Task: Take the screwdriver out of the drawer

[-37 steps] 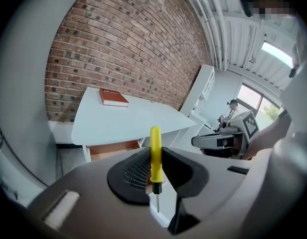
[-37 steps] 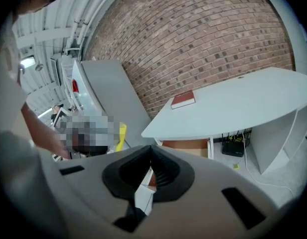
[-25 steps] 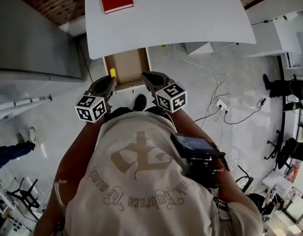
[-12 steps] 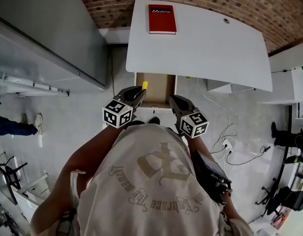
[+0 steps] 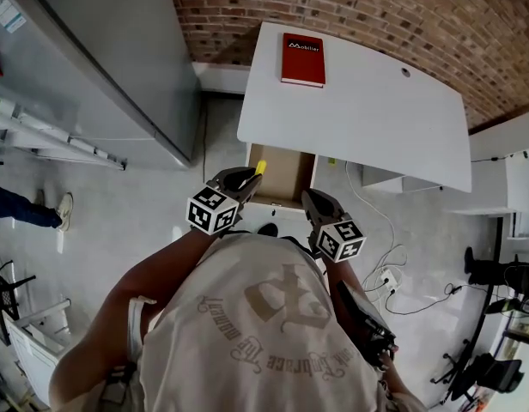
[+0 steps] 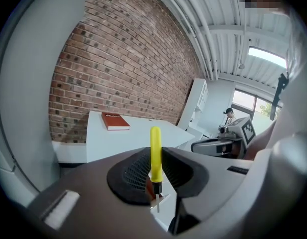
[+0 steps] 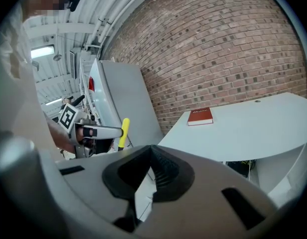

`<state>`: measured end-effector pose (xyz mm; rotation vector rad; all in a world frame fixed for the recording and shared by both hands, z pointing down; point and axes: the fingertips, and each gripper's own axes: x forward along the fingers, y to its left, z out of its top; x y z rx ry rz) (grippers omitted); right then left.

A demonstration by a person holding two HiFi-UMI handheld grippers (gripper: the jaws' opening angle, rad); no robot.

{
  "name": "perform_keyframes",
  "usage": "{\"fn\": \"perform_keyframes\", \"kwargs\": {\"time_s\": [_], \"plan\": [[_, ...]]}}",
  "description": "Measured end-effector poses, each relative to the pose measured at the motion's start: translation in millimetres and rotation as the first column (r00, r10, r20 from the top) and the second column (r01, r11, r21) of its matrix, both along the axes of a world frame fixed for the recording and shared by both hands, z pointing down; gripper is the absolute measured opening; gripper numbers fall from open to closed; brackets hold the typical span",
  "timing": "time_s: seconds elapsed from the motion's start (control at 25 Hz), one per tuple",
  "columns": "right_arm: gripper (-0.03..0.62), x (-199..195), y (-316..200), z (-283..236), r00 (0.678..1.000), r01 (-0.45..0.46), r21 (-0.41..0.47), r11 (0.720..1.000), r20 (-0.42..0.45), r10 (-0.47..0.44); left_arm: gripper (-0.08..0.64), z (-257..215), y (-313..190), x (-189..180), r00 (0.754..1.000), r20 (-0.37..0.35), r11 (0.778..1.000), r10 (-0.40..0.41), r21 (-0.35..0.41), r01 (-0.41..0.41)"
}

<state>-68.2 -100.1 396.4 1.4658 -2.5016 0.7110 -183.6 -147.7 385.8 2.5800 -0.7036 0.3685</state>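
Observation:
The yellow-handled screwdriver (image 6: pixel 155 151) stands upright between the pads of my left gripper (image 6: pixel 154 158), which is shut on its handle; the short metal tip points down. In the head view the left gripper (image 5: pixel 250 176) holds the screwdriver (image 5: pixel 260 167) over the left front corner of the open brown drawer (image 5: pixel 286 174) under the white table (image 5: pixel 359 101). My right gripper (image 5: pixel 313 198) hangs at the drawer's right front; its jaws (image 7: pixel 152 153) are shut with nothing between them. From the right gripper view the screwdriver (image 7: pixel 124 132) shows at the left.
A red book (image 5: pixel 302 58) lies on the table's far side. A tall grey cabinet (image 5: pixel 101 67) stands at the left, a brick wall behind the table. White cables (image 5: pixel 393 273) trail on the floor at the right, beside a white unit (image 5: pixel 389 178).
Both grippers have risen a little above the drawer, the left one still carrying the screwdriver. The head view has swung, so the table now sits further right and more brick wall shows.

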Motion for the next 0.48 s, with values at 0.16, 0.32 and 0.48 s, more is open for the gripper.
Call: {"fn": "perform_keyframes", "kwargs": {"time_s": [0.16,0.32,0.48], "plan": [[0.006,-7.4,5.8,-8.5,1.0,-0.023,-0.007,1.0,-0.001,0.023,0.064,-5.8,6.9,-13.2,1.0,-0.001,1.0,-0.003,-0.012,0.003],[0.006,-14.9,10.1,-14.7,0.999,-0.044,-0.005,0.999,-0.007,0.044,0.064,-8.8,9.7,-25.5,1.0,-0.011,1.0,-0.007,-0.015,0.007],[0.006,-22.1,28.2,-14.0,0.998,-0.061,-0.006,0.998,-0.013,0.061,0.064,-8.4,23.5,-36.6,1.0,-0.023,1.0,-0.013,-0.012,0.013]]}}
